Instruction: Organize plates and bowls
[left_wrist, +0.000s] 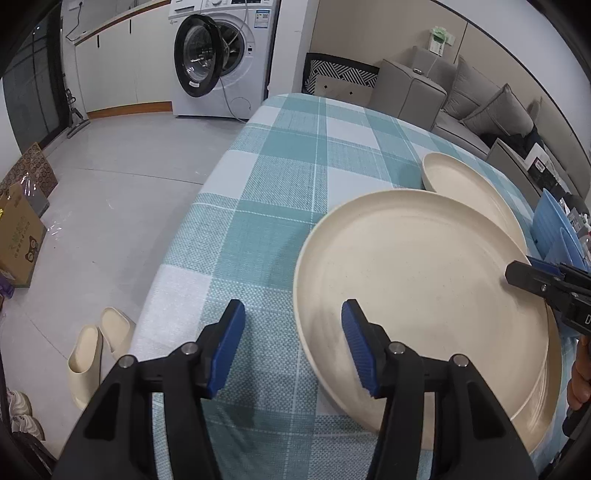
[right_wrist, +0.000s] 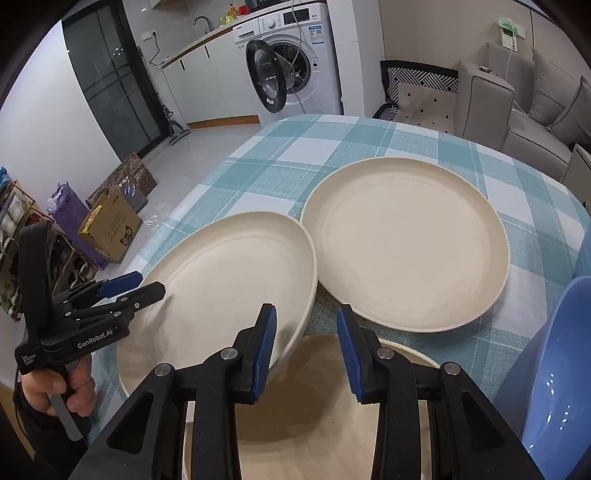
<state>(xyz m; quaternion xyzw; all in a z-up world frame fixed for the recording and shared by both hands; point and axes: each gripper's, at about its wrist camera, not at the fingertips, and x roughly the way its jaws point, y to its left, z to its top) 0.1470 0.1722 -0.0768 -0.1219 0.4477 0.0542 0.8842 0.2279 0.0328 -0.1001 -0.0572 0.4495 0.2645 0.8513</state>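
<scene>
Claws on both sides stood spread, neither pinching anything. The left claw (left_wrist: 293, 314) straddled the near-left rim of the tilted plate (left_wrist: 424, 295): its outer finger hung over the checked cloth of the table (left_wrist: 280, 166) and its inner finger hung over the plate's well. The rim ran between them, with clear space at each pad.

The right claw (right_wrist: 306, 314) was at the opposite edge of the same plate. Its left pad was close beside the rim, its right pad was clear of it, and the gap was narrower than the left claw's. Whether that left pad actually brushed the rim I could not tell.

The plate was cream and round, so it had no long axis to line up with. What mattered was its slope. It lay across the space between the two claws, with its left side low on the cloth. Its right side was raised and seemed to lean over a beige dish (right_wrist: 314, 406) directly under the right claw. A second cream plate (right_wrist: 406, 240) sat flat on the table just beyond it, their rims nearly meeting. A blue bowl (right_wrist: 554, 369) stood at the right edge of the right wrist view.

Each claw was about equally near its own side of the tilted plate. My judgement is that the next move turned on that raised right edge. The right claw was better placed to close on it or leave it, while the left claw would only need to clamp and steady the low side.
</scene>
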